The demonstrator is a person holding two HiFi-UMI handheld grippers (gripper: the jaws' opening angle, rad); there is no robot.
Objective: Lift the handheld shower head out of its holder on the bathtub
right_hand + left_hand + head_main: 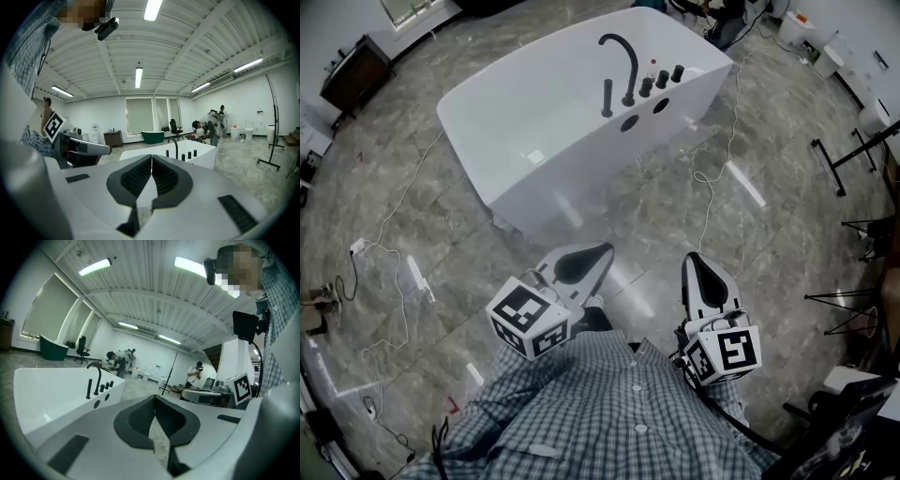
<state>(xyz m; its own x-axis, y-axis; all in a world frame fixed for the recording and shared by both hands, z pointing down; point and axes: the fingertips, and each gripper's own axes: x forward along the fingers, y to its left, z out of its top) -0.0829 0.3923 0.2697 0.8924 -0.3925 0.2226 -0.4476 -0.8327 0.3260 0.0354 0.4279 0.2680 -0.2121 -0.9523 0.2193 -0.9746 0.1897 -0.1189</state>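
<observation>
Standing on the grey floor (pixel 750 216), the person faces a big white tub (pixel 534 178), which is well apart from both grippers. The step in hand looks like getting up to the tub; no reach has begun.

A tall black tap (pixel 623 52) stands on the tub's far rim. Just beside it is the shower head (pixel 607 97), a thin black stick upright in its holder, untouched. Three small black knobs (pixel 661 80) sit in a row on the tap's other side.

The left gripper (pixel 605 249) and the right gripper (pixel 692 260) are close to the person's body and point toward the tub. Both pairs of jaws are closed with nothing in them.

Next, one gripper likely has to get near, open its jaws, close them around the stick and pull straight up.

No words or brand names can be read. Only black-and-white square markers (pixel 530 319) show on the grippers' cubes.
</observation>
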